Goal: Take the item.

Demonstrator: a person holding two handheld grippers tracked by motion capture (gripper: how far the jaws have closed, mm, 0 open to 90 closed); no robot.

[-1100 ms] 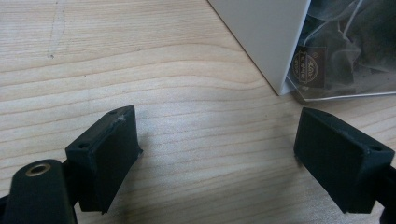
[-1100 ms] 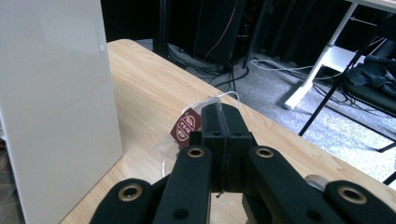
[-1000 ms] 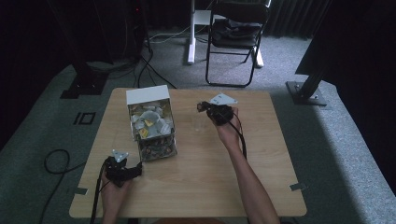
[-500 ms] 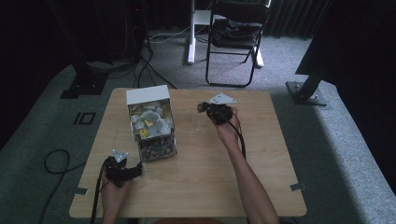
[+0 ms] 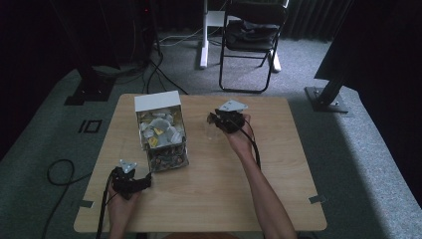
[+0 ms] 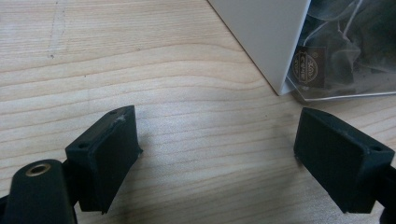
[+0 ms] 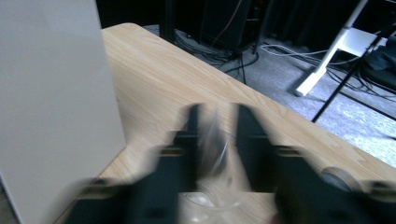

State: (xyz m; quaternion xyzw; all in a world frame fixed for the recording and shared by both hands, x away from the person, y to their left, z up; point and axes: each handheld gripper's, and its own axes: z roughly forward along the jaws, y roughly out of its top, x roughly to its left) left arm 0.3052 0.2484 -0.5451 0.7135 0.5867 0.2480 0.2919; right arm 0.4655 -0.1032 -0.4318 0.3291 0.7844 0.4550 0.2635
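Observation:
A white box (image 5: pixel 158 102) full of tea bags (image 5: pixel 160 130) lies on the wooden table (image 5: pixel 214 199), left of the middle, with a see-through front end (image 5: pixel 169 157). My left gripper (image 5: pixel 148 180) rests on the table near the front left edge. It is open and holds nothing, its jaws just short of that see-through corner (image 6: pixel 345 56) and the box's white wall (image 6: pixel 266 37). Right of the box, my right gripper (image 5: pixel 212 123) is shut on a small clear cup (image 5: pixel 211 132). The right gripper view is blurred, with the cup (image 7: pixel 215 140) pinched between the jaws beside the box wall (image 7: pixel 51 102).
Behind the table stand a black folding chair (image 5: pixel 251 30) and a white desk leg (image 5: pixel 204 35). A dark stand base (image 5: pixel 328 97) sits on the carpet at the right, and a cable (image 5: pixel 59 174) loops on the floor at the left.
My right gripper has shifted slightly toward the box with the clear cup in it, and its view is smeared by motion. The left gripper has stayed put.

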